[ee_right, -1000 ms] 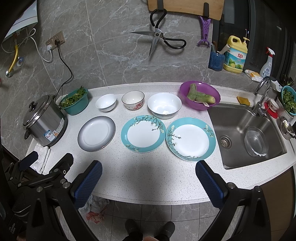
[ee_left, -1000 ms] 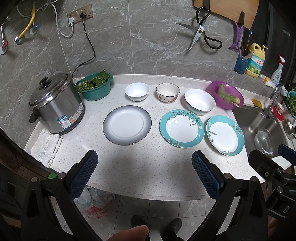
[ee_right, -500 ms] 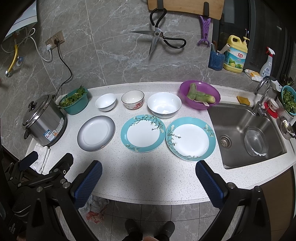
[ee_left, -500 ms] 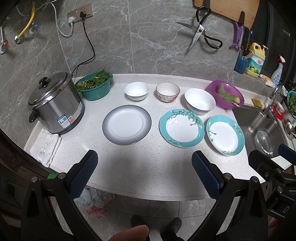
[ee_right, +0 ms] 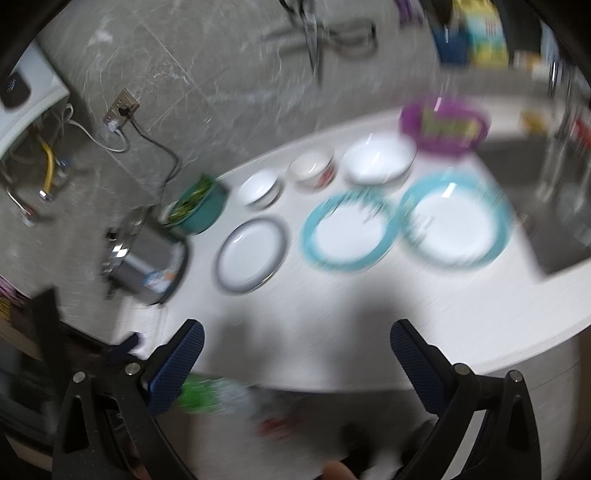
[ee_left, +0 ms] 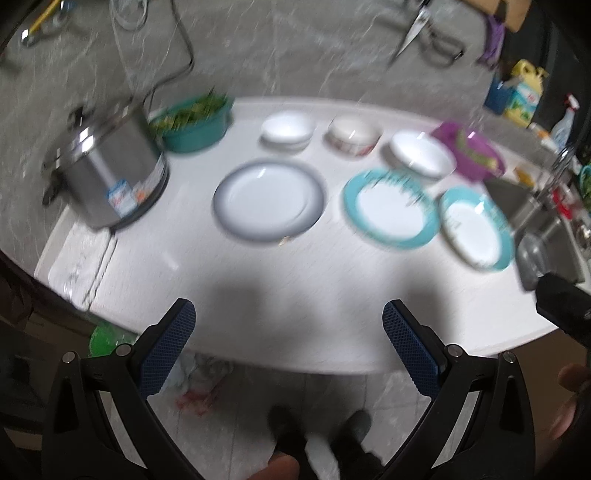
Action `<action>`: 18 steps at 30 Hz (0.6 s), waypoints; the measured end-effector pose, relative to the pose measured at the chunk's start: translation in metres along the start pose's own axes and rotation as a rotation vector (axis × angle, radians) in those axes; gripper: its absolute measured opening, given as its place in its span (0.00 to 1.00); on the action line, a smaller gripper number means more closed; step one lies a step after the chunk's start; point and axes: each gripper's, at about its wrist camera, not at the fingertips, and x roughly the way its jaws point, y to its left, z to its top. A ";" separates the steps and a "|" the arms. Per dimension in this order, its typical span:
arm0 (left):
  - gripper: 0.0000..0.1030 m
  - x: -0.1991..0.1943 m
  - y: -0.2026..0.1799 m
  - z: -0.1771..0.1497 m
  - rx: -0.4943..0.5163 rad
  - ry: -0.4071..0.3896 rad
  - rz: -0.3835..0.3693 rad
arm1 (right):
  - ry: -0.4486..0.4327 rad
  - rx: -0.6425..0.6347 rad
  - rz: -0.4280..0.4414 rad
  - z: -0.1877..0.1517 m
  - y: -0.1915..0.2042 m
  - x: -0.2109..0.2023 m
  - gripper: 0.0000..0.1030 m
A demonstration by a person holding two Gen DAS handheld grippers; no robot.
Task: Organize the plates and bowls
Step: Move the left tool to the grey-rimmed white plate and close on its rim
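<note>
Three plates lie in a row on the white counter: a grey-rimmed plate [ee_left: 269, 201] [ee_right: 253, 255], a teal-rimmed plate [ee_left: 390, 208] [ee_right: 349, 233] and a second teal-rimmed plate [ee_left: 476, 228] [ee_right: 455, 223]. Behind them stand a small white bowl [ee_left: 287, 130] [ee_right: 258, 188], a patterned bowl [ee_left: 354, 137] [ee_right: 313, 170] and a large white bowl [ee_left: 423, 154] [ee_right: 379, 162]. My left gripper [ee_left: 288, 328] is open at the counter's front edge, short of the plates. My right gripper [ee_right: 296, 345] is open too, empty. Both views are blurred.
A steel rice cooker [ee_left: 105, 173] and a teal basin of greens [ee_left: 194, 123] stand at the left. A purple bowl [ee_left: 471, 151] sits by the sink [ee_left: 543, 218] on the right. Scissors [ee_left: 424, 29] hang on the wall. Shoes [ee_left: 288, 424] show on the floor.
Both grippers have moved forward and nearer the counter, with the views now blurred. The right view has tilted and swung leftward. The dishes stay in place.
</note>
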 end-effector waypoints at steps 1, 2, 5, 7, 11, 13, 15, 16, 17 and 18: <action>1.00 0.010 0.012 -0.006 -0.006 0.030 -0.010 | 0.047 0.039 0.031 -0.009 -0.004 0.013 1.00; 1.00 0.021 0.027 -0.012 -0.024 0.067 -0.038 | 0.090 0.074 0.064 -0.014 -0.007 0.023 1.00; 1.00 0.051 0.082 -0.035 -0.182 0.152 -0.241 | 0.239 0.278 0.238 -0.034 -0.018 0.059 1.00; 1.00 0.073 0.117 -0.047 -0.296 0.214 -0.330 | 0.233 0.318 0.256 -0.044 -0.015 0.066 1.00; 1.00 0.097 0.141 -0.049 -0.179 0.195 -0.295 | 0.181 0.251 0.294 -0.044 0.006 0.063 1.00; 1.00 0.102 0.150 -0.045 -0.153 0.144 -0.296 | 0.080 0.215 0.304 -0.040 0.012 0.057 1.00; 1.00 0.108 0.157 -0.035 -0.149 0.108 -0.299 | -0.024 0.171 0.296 -0.031 0.021 0.054 1.00; 1.00 0.114 0.159 -0.030 -0.137 0.094 -0.294 | -0.028 0.141 0.315 -0.026 0.025 0.056 1.00; 1.00 0.121 0.159 -0.020 -0.122 0.096 -0.284 | -0.016 0.127 0.307 -0.014 0.029 0.071 1.00; 1.00 0.131 0.159 -0.009 -0.114 0.121 -0.258 | 0.003 0.121 0.300 -0.008 0.030 0.078 1.00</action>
